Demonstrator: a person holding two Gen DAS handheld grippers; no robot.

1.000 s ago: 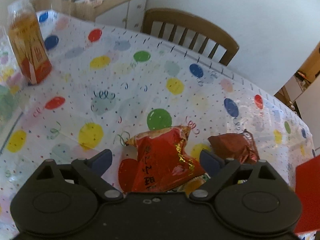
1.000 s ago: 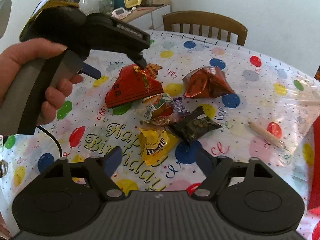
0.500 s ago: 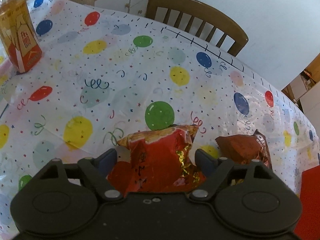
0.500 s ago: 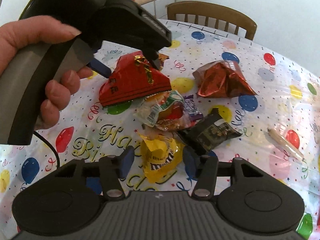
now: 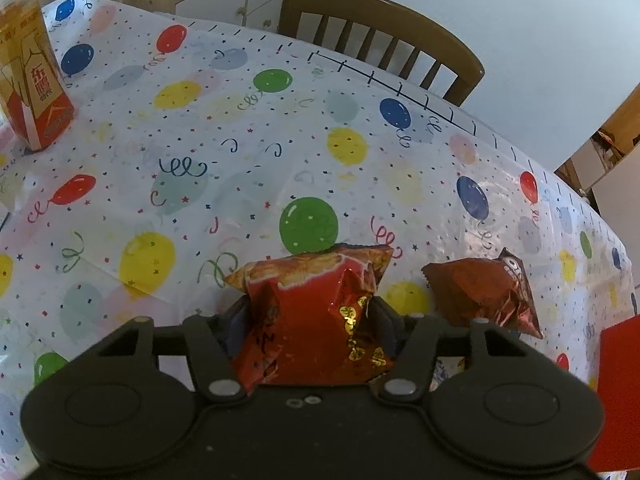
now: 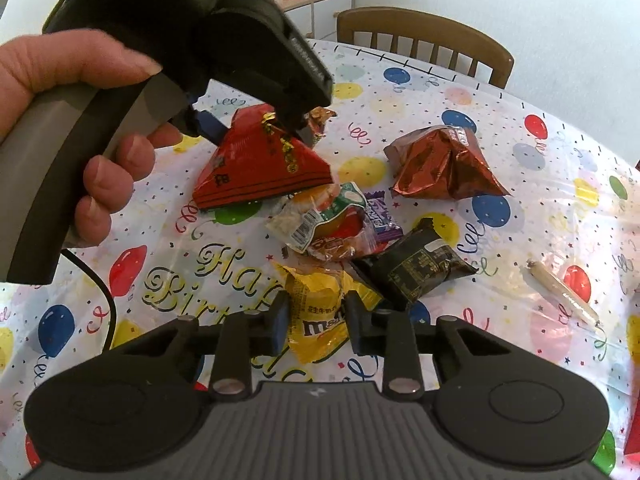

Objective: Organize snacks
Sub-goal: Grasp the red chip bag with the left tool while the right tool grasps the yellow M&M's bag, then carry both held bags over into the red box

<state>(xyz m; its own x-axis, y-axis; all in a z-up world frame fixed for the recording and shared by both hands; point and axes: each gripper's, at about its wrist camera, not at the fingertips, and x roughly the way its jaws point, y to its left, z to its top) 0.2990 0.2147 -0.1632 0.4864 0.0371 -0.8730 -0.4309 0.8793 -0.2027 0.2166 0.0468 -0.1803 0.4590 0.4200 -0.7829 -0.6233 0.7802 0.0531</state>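
Two snack packets are being taken at once, one in each pair of tongs, on a desk (image 5: 240,152) under a balloon-print cloth.

At the far left of the left wrist view a tall orange carton (image 5: 32,92) stands upright, well apart from the pile. The left tongs (image 5: 308,320) are closing on the red chip bag (image 5: 308,312), which sits between the fingers with its foil sides already creasing inward against the pads. The bag looks light, puffy and air-filled, so it should give under pressure; its contents are probably brittle, and a hard squeeze could crush them. The glossy foil seems slippery, so a hold across the crimped middle, where it is now, looks safer than one at a corner. Just to its right lies a brown foil bag (image 5: 484,296), untouched.

In the right wrist view a hand (image 6: 80,120) holds the left tool over the red bag (image 6: 260,164). Below the red bag lies a heap of small wrappers (image 6: 332,224), with a black packet (image 6: 416,272) to its right. The right tongs (image 6: 316,320) are closing on the yellow candy packet (image 6: 316,308), whose film bunches between the fingers. It is likely small, soft and pebbly inside, denser than the chips, and tolerant of a firm pinch across its body. A thin wrapped stick (image 6: 560,292) lies alone at the right.
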